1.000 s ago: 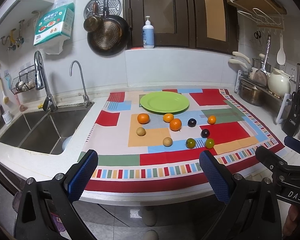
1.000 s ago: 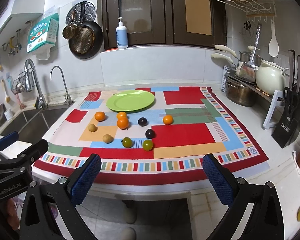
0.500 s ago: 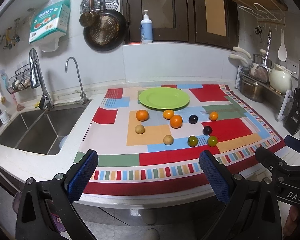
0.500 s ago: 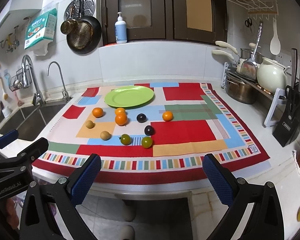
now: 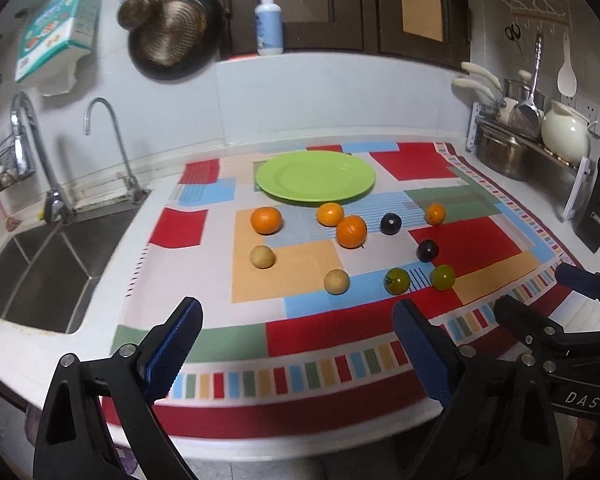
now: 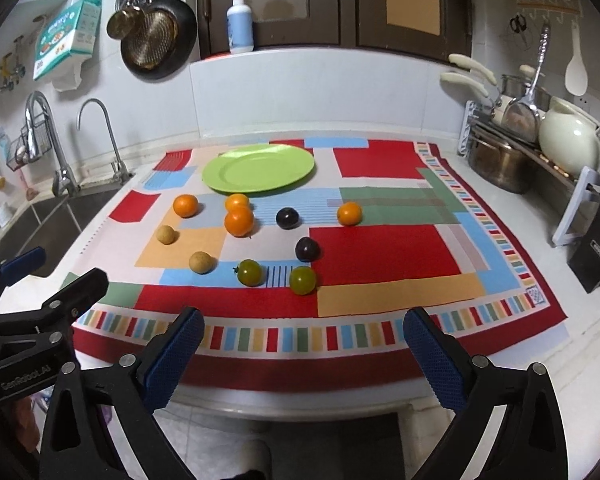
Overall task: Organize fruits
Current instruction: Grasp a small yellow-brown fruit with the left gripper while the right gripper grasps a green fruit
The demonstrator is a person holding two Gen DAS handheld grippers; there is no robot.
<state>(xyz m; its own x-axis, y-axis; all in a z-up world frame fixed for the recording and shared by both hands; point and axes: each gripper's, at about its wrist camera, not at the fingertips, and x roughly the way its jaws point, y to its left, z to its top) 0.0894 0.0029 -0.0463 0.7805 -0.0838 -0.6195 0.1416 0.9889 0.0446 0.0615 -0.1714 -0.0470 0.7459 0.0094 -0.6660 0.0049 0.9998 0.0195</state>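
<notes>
Kitchen counter (image 5: 112, 236); patchwork cloth (image 5: 472, 240); sink (image 5: 40, 264)

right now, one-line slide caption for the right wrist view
Right gripper open over the counter edge, facing ten loose fruits on a patchwork cloth before an empty green plate.

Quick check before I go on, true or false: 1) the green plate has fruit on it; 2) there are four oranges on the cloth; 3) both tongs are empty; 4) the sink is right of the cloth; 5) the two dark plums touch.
1) False: the green plate is bare.
2) True: four oranges lie on the cloth.
3) True: left tongs closing on nothing, right tongs open.
4) False: the sink is left of it.
5) False: the dark plums lie apart.
</notes>
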